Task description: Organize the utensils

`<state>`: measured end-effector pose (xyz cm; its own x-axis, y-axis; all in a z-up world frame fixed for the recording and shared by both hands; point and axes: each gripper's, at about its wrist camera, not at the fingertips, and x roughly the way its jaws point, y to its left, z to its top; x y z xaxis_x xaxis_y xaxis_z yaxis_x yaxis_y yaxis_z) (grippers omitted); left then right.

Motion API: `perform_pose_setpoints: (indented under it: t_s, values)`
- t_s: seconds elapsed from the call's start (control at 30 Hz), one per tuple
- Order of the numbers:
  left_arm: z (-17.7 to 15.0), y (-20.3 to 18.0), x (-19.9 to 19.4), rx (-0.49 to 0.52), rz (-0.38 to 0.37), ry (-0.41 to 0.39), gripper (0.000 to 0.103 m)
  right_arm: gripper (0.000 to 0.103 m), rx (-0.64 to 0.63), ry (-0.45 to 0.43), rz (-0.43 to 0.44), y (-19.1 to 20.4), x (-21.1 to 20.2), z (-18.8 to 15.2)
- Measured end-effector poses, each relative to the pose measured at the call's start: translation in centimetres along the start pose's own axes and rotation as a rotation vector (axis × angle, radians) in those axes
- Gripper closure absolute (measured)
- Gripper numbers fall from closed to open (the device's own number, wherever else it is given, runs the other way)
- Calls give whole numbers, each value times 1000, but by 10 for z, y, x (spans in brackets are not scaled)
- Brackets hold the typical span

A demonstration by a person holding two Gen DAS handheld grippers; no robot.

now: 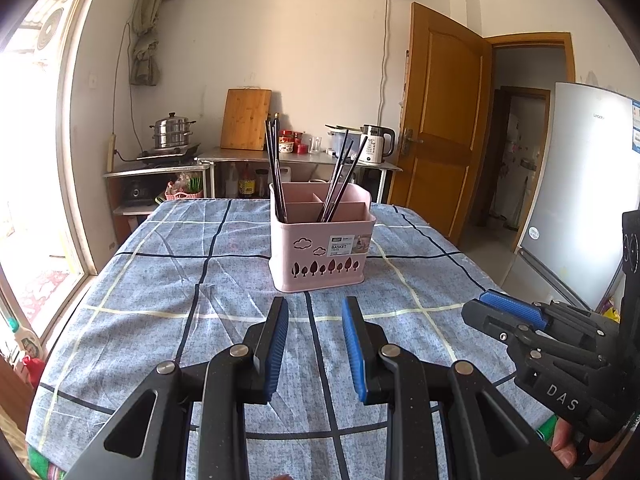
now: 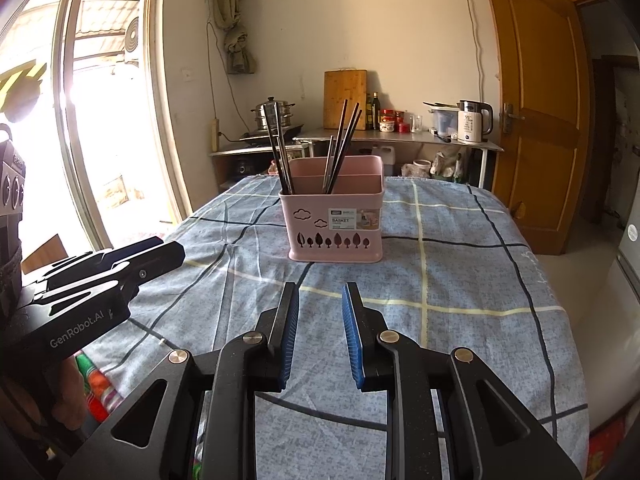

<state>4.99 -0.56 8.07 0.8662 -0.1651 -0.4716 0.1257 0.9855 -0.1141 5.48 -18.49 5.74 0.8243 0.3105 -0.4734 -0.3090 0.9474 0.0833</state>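
Observation:
A pink utensil basket (image 1: 320, 248) (image 2: 336, 220) stands upright in the middle of a table covered with a blue checked cloth (image 1: 160, 280) (image 2: 460, 280). Dark chopsticks (image 1: 275, 168) (image 2: 280, 152) stand in its left compartment. Another bunch of chopsticks (image 1: 340, 176) (image 2: 344, 144) leans in a compartment further right. My left gripper (image 1: 315, 308) hovers over the cloth in front of the basket, open, nothing between its blue pads. My right gripper (image 2: 320, 292) hovers beside it, also open and empty. Each shows in the other's view: right gripper (image 1: 476, 312), left gripper (image 2: 172, 250).
Behind the table runs a steel counter (image 1: 240, 156) with a steamer pot (image 1: 171, 132), a wooden cutting board (image 1: 245, 118), jars and a kettle (image 1: 376, 144). A wooden door (image 1: 440, 120) stands open at the right, a fridge (image 1: 580, 184) nearer. A window (image 2: 100, 100) is left.

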Motion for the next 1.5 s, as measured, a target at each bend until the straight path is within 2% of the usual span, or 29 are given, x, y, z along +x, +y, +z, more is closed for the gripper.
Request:
perform_pose_setpoints:
  t_s: [1.5]
  values:
    - [-7, -1, 0, 12, -8, 13, 76, 80, 0, 25, 8, 3, 2, -4]
